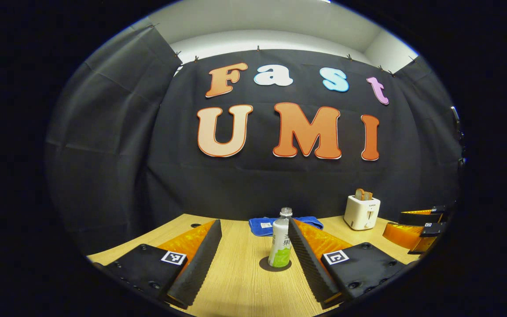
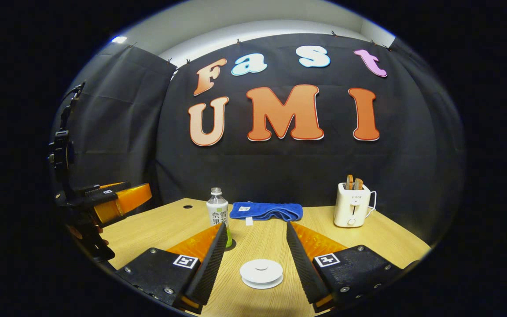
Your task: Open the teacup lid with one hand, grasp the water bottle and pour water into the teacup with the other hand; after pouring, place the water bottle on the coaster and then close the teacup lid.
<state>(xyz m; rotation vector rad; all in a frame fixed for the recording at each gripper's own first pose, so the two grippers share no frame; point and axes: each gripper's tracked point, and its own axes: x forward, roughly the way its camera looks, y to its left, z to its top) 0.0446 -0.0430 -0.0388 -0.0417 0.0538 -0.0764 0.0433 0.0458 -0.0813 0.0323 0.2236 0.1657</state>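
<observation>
Water bottle [image 1: 280, 243] stood upright on coaster [image 1: 266, 266]; lidded teacup [image 2: 261, 273] between right gripper [image 2: 255, 244] fingers; both grippers spread, gripping nothing; left gripper [image 1: 254, 244].

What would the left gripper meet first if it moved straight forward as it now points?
Most likely the bottle. In the left gripper view it stands upright on the table, between the open left gripper's fingers and nearer its right finger. The blue cloth lies farther behind it. Depth is hard to judge.
</observation>
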